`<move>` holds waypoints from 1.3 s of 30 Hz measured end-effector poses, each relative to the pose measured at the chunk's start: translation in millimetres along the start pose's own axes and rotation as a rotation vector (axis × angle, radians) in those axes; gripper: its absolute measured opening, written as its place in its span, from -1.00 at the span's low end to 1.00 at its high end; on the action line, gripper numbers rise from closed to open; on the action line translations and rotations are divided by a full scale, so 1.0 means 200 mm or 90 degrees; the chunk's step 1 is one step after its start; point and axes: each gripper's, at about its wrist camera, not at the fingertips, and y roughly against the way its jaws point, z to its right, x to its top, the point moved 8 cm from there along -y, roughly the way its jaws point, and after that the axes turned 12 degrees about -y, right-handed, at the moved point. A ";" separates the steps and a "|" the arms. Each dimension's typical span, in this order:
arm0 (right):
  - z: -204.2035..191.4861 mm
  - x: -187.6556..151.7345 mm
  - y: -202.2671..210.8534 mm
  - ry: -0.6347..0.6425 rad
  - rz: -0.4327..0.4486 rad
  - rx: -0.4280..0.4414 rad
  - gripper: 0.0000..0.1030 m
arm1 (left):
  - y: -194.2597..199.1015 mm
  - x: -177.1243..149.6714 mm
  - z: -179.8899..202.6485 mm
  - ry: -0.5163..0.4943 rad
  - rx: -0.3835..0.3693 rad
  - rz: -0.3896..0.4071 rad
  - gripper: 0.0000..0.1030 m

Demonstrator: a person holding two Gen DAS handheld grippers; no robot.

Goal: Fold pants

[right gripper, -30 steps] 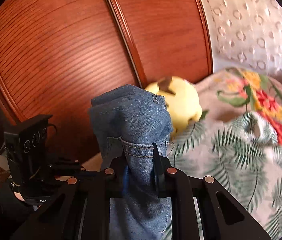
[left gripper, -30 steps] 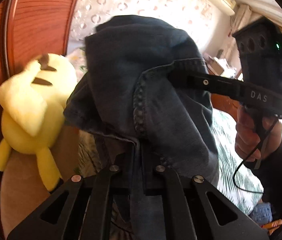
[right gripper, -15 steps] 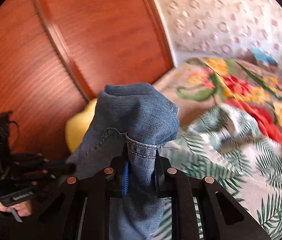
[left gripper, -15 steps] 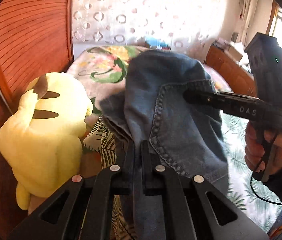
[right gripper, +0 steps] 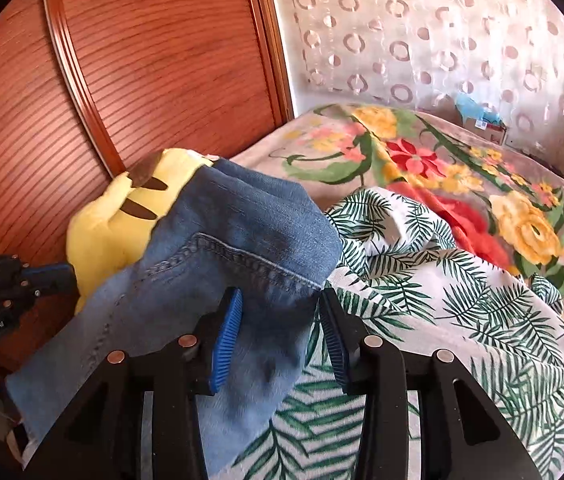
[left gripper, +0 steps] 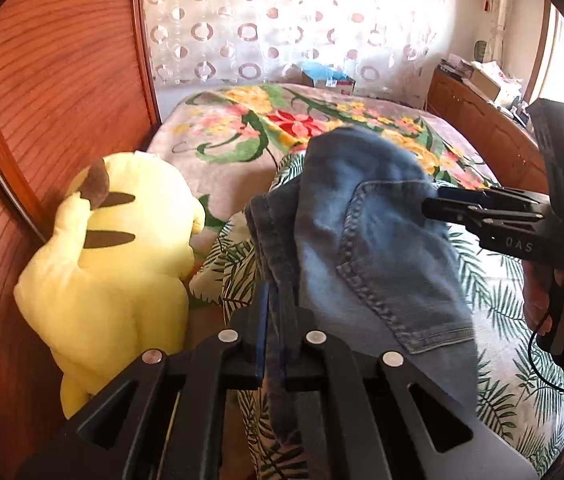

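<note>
The pants are blue jeans point(left gripper: 366, 248), bunched and held up over the bed. My left gripper point(left gripper: 278, 316) is shut on a thick edge of the denim near a seam. In the right wrist view the jeans point(right gripper: 218, 264) drape across the left finger of my right gripper point(right gripper: 282, 320), whose jaws stand apart with the blue pads point(right gripper: 228, 332) bare. In the left wrist view the right gripper's tips point(left gripper: 438, 202) touch the far side of the jeans. The left gripper shows at the left edge point(right gripper: 42, 274).
A yellow plush toy point(left gripper: 122, 264) leans against the wooden headboard point(left gripper: 42, 80). The bed carries a floral blanket point(right gripper: 422, 160) and a palm-leaf sheet point(right gripper: 462, 300). A patterned curtain point(left gripper: 282, 20) hangs behind. A wooden cabinet point(left gripper: 482, 120) stands at the right.
Both grippers have tilted down toward the bed with the jeans. The right gripper's jaws have opened, and the denim now lies loose between them.
</note>
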 end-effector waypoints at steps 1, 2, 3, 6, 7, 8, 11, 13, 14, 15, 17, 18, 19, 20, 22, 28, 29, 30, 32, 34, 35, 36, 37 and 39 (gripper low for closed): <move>0.00 0.00 0.03 -0.003 0.003 0.007 -0.19 | 0.03 0.01 0.02 -0.006 0.002 0.007 -0.84; 0.00 -0.02 0.07 -0.003 0.010 0.012 -0.19 | 0.04 0.01 0.04 -0.009 0.002 0.010 -0.76; -0.02 -0.04 0.14 -0.003 0.018 0.012 -0.19 | 0.05 0.02 0.06 -0.011 0.000 0.014 -0.71; 0.00 -0.10 0.28 -0.007 0.033 0.015 -0.19 | 0.11 0.03 0.15 -0.029 0.003 0.026 -0.52; 0.00 -0.12 0.32 -0.010 0.037 0.016 -0.19 | 0.13 0.03 0.18 -0.033 0.003 0.030 -0.45; 0.01 -0.15 0.36 -0.010 0.042 0.017 -0.19 | 0.14 0.04 0.21 -0.036 -0.002 0.035 -0.32; 0.03 -0.22 0.50 -0.010 0.059 0.013 -0.19 | 0.20 0.05 0.29 -0.042 -0.003 0.046 -0.19; 0.04 -0.26 0.57 -0.011 0.065 0.010 -0.19 | 0.24 0.06 0.35 -0.048 0.005 0.058 -0.18; 0.05 -0.29 0.61 -0.011 0.068 0.008 -0.19 | 0.25 0.07 0.37 -0.050 0.005 0.063 -0.18; 0.06 -0.31 0.65 -0.011 0.071 0.005 -0.19 | 0.28 0.08 0.41 -0.052 0.001 0.073 -0.18; 0.07 -0.36 0.75 -0.013 0.079 0.003 -0.19 | 0.34 0.10 0.47 -0.055 0.003 0.094 -0.17; 0.08 -0.38 0.81 -0.015 0.086 0.002 -0.19 | 0.38 0.11 0.50 -0.057 0.005 0.104 -0.16; 0.09 -0.40 0.86 -0.016 0.093 0.001 -0.19 | 0.41 0.12 0.54 -0.060 0.004 0.115 -0.15; 0.09 -0.41 0.91 -0.018 0.100 0.001 -0.19 | 0.45 0.14 0.57 -0.062 0.000 0.127 -0.15; 0.10 -0.45 1.03 -0.021 0.117 0.000 -0.19 | 0.52 0.16 0.65 -0.075 -0.010 0.150 -0.15; 0.11 -0.57 1.37 -0.020 0.170 -0.012 -0.18 | 0.77 0.22 0.83 -0.074 -0.019 0.219 -0.13; 0.11 -0.60 1.42 -0.020 0.177 -0.013 -0.16 | 0.79 0.23 0.85 -0.078 -0.022 0.225 -0.13; 0.11 -0.63 1.49 -0.022 0.187 -0.014 -0.16 | 0.83 0.23 0.89 -0.084 -0.019 0.233 -0.13; 0.11 -0.67 1.58 -0.021 0.201 -0.017 -0.14 | 0.88 0.23 0.94 -0.089 -0.015 0.246 -0.13; 0.11 -0.71 1.67 -0.017 0.218 -0.025 -0.13 | 0.93 0.23 0.99 -0.087 -0.023 0.258 -0.13; 0.11 -0.74 1.71 -0.017 0.225 -0.029 -0.12 | 0.96 0.23 1.02 -0.086 -0.027 0.262 -0.13; 0.11 -0.77 1.77 -0.017 0.234 -0.032 -0.12 | 0.98 0.23 1.03 -0.084 -0.025 0.266 -0.13; 0.11 -0.80 1.81 -0.019 0.240 -0.035 -0.12 | 1.02 0.23 1.06 -0.082 -0.025 0.272 -0.13; 0.12 -0.85 1.89 -0.023 0.251 -0.039 -0.11 | 1.07 0.22 1.11 -0.079 -0.029 0.284 -0.13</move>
